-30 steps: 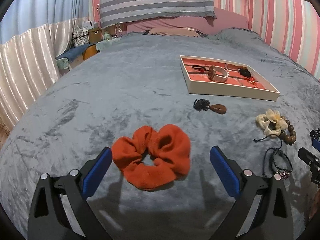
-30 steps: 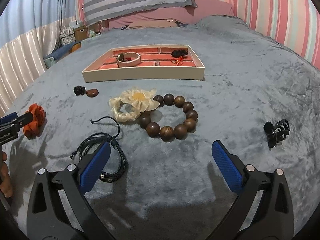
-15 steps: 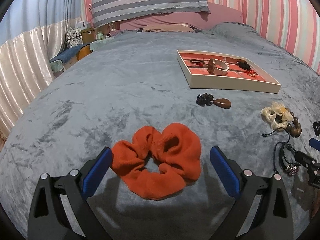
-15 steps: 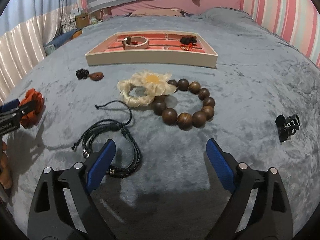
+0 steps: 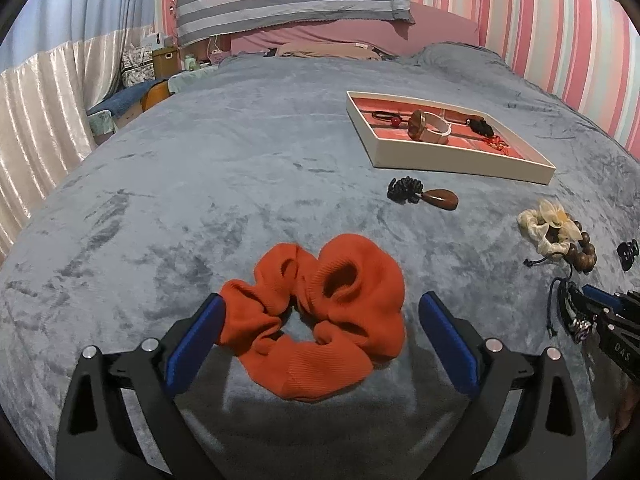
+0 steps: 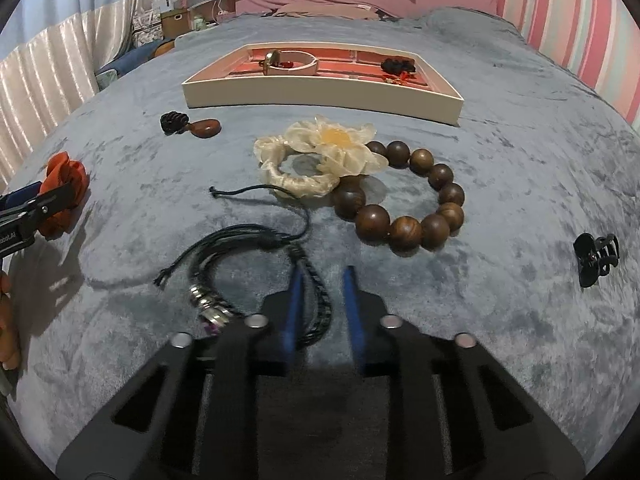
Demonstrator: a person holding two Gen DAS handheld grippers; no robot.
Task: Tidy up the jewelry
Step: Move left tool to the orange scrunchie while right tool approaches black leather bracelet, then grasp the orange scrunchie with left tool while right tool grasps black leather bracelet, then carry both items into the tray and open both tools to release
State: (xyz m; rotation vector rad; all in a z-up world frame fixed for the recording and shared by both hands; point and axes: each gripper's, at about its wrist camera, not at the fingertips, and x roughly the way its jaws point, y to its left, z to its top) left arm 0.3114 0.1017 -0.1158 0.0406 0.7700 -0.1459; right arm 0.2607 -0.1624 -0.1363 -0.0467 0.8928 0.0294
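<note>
An orange scrunchie (image 5: pixel 320 320) lies on the grey bedspread between the open fingers of my left gripper (image 5: pixel 320 330); it also shows in the right wrist view (image 6: pixel 64 192). My right gripper (image 6: pixel 322 284) has nearly closed around the right side of a black braided cord bracelet (image 6: pixel 256 264), with a narrow gap still between the pads. A cream tray with a red lining (image 6: pixel 320 92) holds a watch (image 6: pixel 290 64) and small pieces. It also shows in the left wrist view (image 5: pixel 460 164).
On the bedspread lie a cream flower scrunchie (image 6: pixel 320 160), a wooden bead bracelet (image 6: pixel 404 204), a black claw clip (image 6: pixel 596 258) and a brown pendant with a black tie (image 6: pixel 192 126). Pillows and a striped wall are behind; a curtain hangs at left.
My right gripper's fingers have gone from wide open to nearly shut around the black cord bracelet. My left gripper has moved forward so the orange scrunchie sits between its fingers.
</note>
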